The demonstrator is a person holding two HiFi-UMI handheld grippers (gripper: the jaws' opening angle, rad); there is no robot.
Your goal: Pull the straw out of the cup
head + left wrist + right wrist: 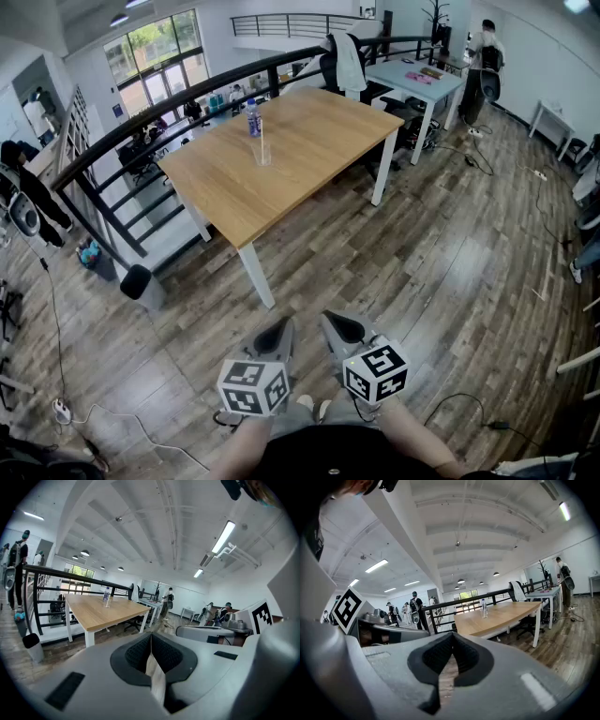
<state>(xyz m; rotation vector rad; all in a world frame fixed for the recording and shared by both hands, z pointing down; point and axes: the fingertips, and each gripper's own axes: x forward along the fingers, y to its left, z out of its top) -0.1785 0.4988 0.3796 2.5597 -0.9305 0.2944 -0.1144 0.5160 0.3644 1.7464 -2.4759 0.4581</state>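
Note:
A clear cup [262,155] with a thin straw [262,139] standing in it sits on the far half of a long wooden table [309,159]. A water bottle [253,117] is just behind the cup. Both grippers hang low by the person's body, far from the table. The left gripper [277,330] and right gripper [341,324] point toward the table, each shut with nothing held. In the left gripper view the cup [108,603] is small and distant beyond the shut left gripper [151,635]. The right gripper view shows the cup [485,613] far past the right gripper [451,637].
Wood floor lies between me and the table. A black railing [187,112] and stairwell run along the table's left side, with a black bin [139,281] near them. Behind stand a white desk [417,84] and office chairs. People stand far off. Cables [112,417] trail across the floor.

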